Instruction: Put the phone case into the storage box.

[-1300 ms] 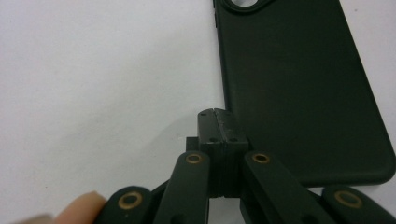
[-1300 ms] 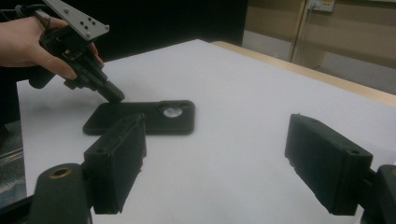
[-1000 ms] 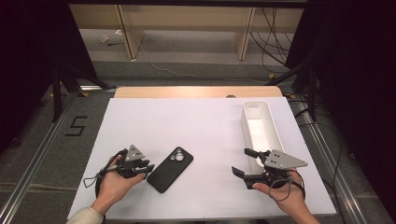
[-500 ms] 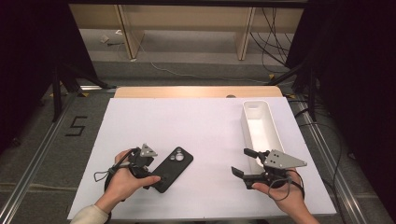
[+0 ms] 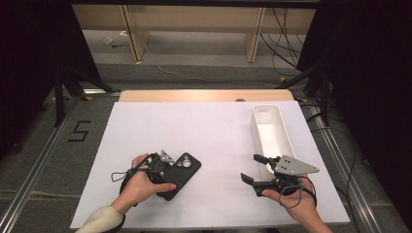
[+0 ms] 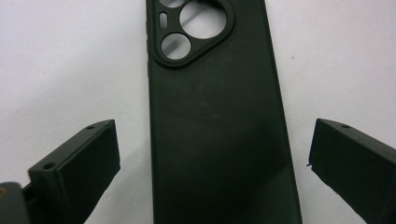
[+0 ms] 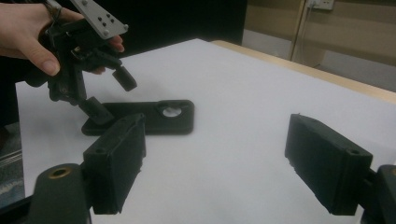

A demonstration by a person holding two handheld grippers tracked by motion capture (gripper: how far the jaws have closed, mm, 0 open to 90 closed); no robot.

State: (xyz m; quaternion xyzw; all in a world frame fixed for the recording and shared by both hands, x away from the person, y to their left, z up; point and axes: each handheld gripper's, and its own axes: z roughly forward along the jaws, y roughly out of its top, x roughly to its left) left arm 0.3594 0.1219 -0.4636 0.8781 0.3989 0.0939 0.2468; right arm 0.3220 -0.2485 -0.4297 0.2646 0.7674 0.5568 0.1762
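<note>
- Left gripper (image 5: 167, 167): jaws have just spread wide and straddle the case (image 6: 219, 135), clear of both its long edges.
- Case: black phone case, flat on the table (image 5: 204, 131), near left.
- Step, judged: lower squarely, close evenly on the long edges; soft sides may flex.
- Right gripper (image 5: 256, 170): gaping, empty, idle beside the bin (image 5: 282, 133).
- Bin: white, long, nothing visible inside.

A black phone case (image 5: 179, 175) is lying flat on the white table (image 5: 194, 131), near its front edge and toward the front-left corner. Its back is facing up, showing round camera cut-outs, and it is lying slanted to the edges.
</note>
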